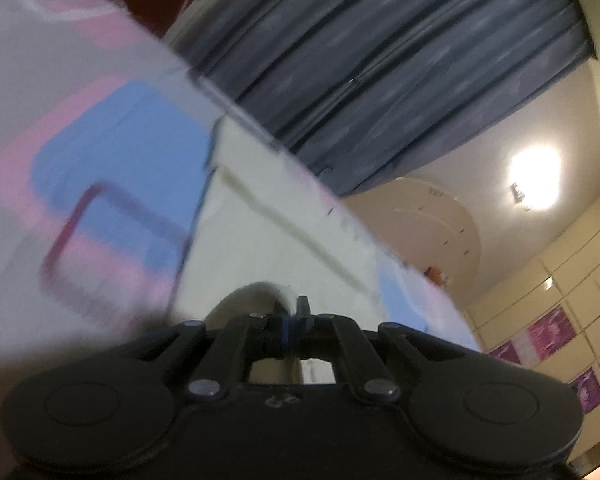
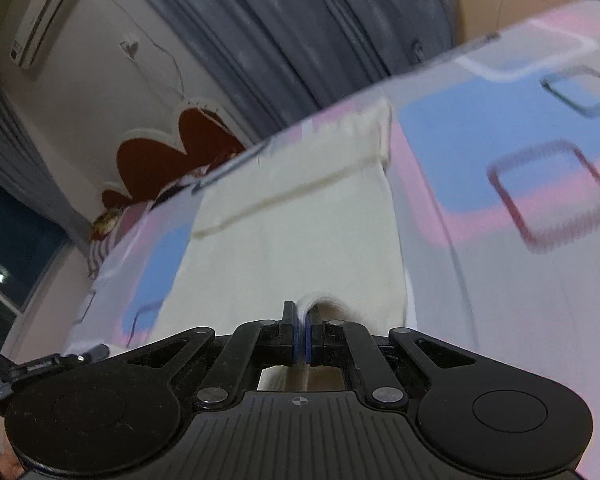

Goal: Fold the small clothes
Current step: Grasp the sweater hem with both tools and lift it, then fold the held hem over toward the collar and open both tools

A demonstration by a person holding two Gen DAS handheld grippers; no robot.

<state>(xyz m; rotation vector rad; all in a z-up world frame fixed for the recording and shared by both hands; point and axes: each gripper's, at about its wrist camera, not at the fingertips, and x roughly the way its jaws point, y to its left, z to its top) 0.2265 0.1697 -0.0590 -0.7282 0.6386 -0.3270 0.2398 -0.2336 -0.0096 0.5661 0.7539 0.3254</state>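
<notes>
Bedroom, cream walls; grey curtain across the back, lit lamp on the wall, air conditioner high in the right wrist view, red flower-shaped headboard below it.

Bed: sheet white with pink and blue blocks and outlined squares, tilted in both views and blurred in the left one.

Garment: cream cloth, lying flat on the sheet, a thicker hem band running across its far end; the near edge is lifted off the sheet at both claws.

Right claw: jaws closed almost together, a white fold of the garment edge pinched between the blue pads.

Left claw: jaws closed narrow, a curled edge of the garment rising from between them; blur hides the exact contact.
</notes>
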